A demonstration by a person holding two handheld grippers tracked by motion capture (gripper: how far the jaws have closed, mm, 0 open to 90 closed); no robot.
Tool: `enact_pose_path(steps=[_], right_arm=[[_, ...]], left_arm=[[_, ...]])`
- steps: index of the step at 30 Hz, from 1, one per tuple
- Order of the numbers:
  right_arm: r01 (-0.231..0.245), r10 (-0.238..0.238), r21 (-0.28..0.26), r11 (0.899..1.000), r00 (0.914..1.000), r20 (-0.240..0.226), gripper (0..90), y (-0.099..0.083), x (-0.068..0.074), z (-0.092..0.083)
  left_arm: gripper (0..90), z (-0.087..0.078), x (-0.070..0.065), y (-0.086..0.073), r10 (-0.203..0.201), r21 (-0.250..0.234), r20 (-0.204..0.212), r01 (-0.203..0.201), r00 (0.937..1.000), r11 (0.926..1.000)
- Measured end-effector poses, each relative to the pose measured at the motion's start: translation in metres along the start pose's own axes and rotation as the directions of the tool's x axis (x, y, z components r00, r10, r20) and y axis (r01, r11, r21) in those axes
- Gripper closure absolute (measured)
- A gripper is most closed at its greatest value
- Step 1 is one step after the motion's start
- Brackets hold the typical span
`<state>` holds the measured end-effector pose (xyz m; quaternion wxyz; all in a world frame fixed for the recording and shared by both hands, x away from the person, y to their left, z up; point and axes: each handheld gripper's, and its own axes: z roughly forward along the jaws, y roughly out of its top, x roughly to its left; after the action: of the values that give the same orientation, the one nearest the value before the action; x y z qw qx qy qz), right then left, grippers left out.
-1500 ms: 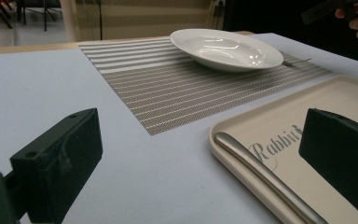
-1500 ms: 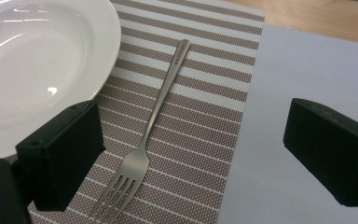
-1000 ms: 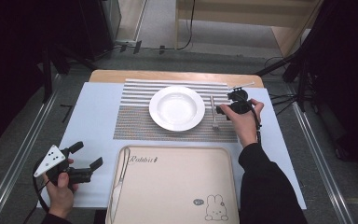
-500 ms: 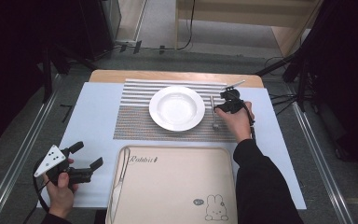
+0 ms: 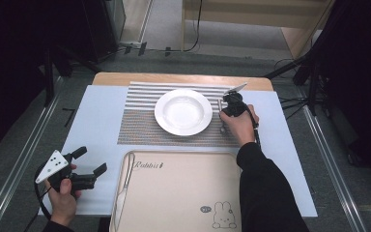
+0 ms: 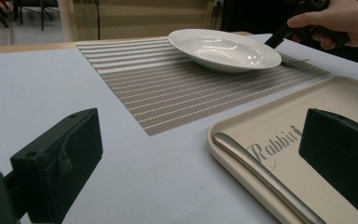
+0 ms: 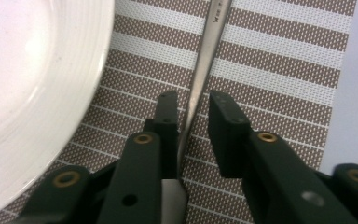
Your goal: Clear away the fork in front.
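Observation:
A metal utensil lies on the striped placemat just right of the white plate. My right gripper points down over it. In the right gripper view the utensil's handle runs between the jaws of my right gripper, which have just been closing. The handle lies close against the left jaw, and a narrow gap shows at the right one. My left gripper stays at the table's front left corner, open with nothing between its jaws.
A cream tray printed with "Rabbit" sits at the front middle, with a long metal utensil along its left rim. Dark stands and rails flank the table. Light blue tabletop lies bare left of the placemat.
My right hand has shifted a little left and down onto the utensil beside the plate, and its jaws have narrowed around the handle. The left hand has kept still.

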<state>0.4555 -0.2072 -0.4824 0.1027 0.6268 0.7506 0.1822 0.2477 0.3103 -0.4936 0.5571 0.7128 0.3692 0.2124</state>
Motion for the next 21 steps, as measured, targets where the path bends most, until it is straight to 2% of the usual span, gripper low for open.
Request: enact_pose_path(steps=[10,15,17,21], right_arm=[[0.018,-0.022,0.054,0.998,0.9977,0.064,74.4,0.0057,0.0096,0.0091],[0.001,-0.002,0.074,0.997,0.9999,0.012,76.1,0.0081,0.0024,0.0091],[-0.023,0.021,0.071,0.997,0.9993,0.031,83.1,0.0082,0.002,0.009],[-0.013,0.008,0.079,0.997,0.9986,0.053,83.4,0.0094,0.0049,0.0091]], left_arm=[[0.0,0.0009,-0.0006,0.0001,0.005,0.004,0.001,-0.005,1.0,1.0],[0.0,0.0007,-0.0012,0.0,0.009,0.01,-0.001,-0.009,1.0,0.9999],[0.0,0.0006,-0.001,0.0,0.009,0.012,-0.001,-0.009,1.0,0.9999],[0.0,0.0012,-0.0008,0.0001,0.01,0.011,0.0,-0.01,1.0,0.9999]])
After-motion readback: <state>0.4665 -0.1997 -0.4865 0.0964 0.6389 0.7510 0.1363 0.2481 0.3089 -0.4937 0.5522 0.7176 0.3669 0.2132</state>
